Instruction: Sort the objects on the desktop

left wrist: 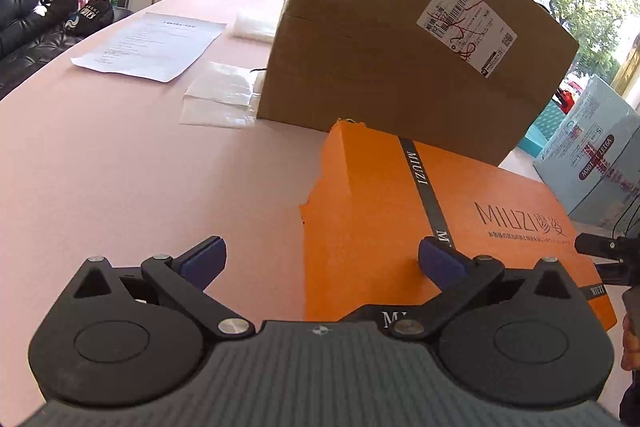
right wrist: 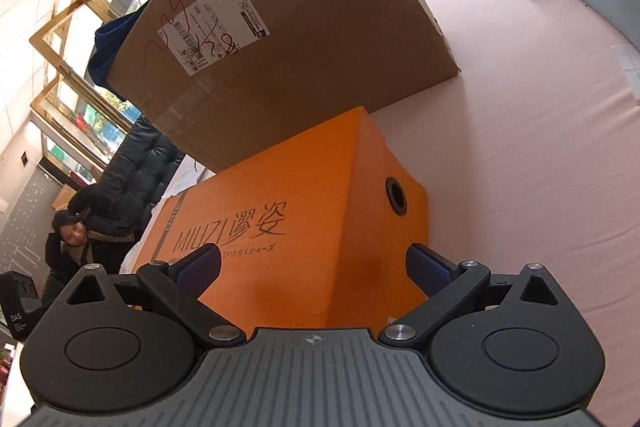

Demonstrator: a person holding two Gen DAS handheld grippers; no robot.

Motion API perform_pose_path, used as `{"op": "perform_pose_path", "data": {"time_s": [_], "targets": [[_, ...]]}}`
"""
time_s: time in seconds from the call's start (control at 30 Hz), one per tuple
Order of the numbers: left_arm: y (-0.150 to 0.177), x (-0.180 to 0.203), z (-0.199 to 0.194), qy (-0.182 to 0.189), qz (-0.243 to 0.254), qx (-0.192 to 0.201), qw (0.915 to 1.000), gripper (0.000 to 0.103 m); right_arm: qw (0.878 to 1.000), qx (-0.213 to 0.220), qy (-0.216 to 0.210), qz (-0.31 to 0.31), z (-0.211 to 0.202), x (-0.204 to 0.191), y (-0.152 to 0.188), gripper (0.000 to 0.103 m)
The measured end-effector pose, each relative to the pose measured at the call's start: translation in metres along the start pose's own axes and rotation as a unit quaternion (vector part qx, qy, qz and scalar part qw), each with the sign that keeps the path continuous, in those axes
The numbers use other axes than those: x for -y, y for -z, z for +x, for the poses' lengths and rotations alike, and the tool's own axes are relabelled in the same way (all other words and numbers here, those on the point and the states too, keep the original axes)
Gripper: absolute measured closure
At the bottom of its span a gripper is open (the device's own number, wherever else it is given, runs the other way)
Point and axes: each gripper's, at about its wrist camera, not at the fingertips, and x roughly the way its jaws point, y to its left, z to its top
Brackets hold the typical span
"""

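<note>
Two handheld tongs face an orange shoe box [left wrist: 400,211] lying on a pink tabletop [left wrist: 120,187]. In the left wrist view, the left tongs [left wrist: 322,259] are spread wide, their blue pads [left wrist: 204,261] apart; the right-hand pad overlaps the box's top near its black printed band, though whether it touches cannot be told. The box sits from 12 to 3 o'clock of these tongs.

In the right wrist view, the right tongs [right wrist: 312,265] are likewise spread, straddling the near corner of the same box, gripping nothing. A round black hole shows on the box's end face.

Directly behind the orange box, at 12 o'clock, stands a large brown carton [left wrist: 400,39] with a white shipping label [left wrist: 466,25]. At 10 o'clock lie a printed paper sheet [left wrist: 148,45] and clear plastic bags [left wrist: 220,95].
</note>
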Motion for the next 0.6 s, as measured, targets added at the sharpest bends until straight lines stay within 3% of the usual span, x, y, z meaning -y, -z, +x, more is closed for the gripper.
{"op": "perform_pose_path", "data": {"time_s": [0.07,0.13,0.27,0.37,0.43,0.5,0.6], "targets": [[0.000,-0.003,0.006,0.030,-0.017,-0.022,0.9992,0.000,1.000,-0.006,0.004,-0.012,0.008,-0.004,0.000,0.006],[0.002,0.000,0.017,0.083,-0.031,-0.058,0.9944,0.000,1.000,-0.007,0.006,-0.021,0.008,-0.010,0.003,0.006],[0.009,0.015,0.032,0.110,-0.049,-0.077,0.9897,0.000,1.000,-0.001,0.002,-0.017,0.005,-0.011,0.004,0.011],[0.012,0.019,0.027,0.099,-0.045,-0.062,0.9921,0.005,1.000,-0.001,-0.002,-0.007,-0.006,-0.004,0.006,0.018],[0.011,0.020,0.017,0.089,-0.035,-0.045,0.9944,0.024,1.000,0.010,0.001,-0.010,-0.010,-0.007,0.004,0.031],[0.009,0.016,0.009,0.082,-0.032,-0.037,0.9954,0.031,1.000,0.019,0.007,-0.022,-0.020,-0.008,0.007,0.037],[0.012,0.003,0.000,0.076,-0.038,-0.024,0.9961,0.031,0.999,0.014,0.012,-0.027,-0.013,-0.021,0.007,0.038]]}}
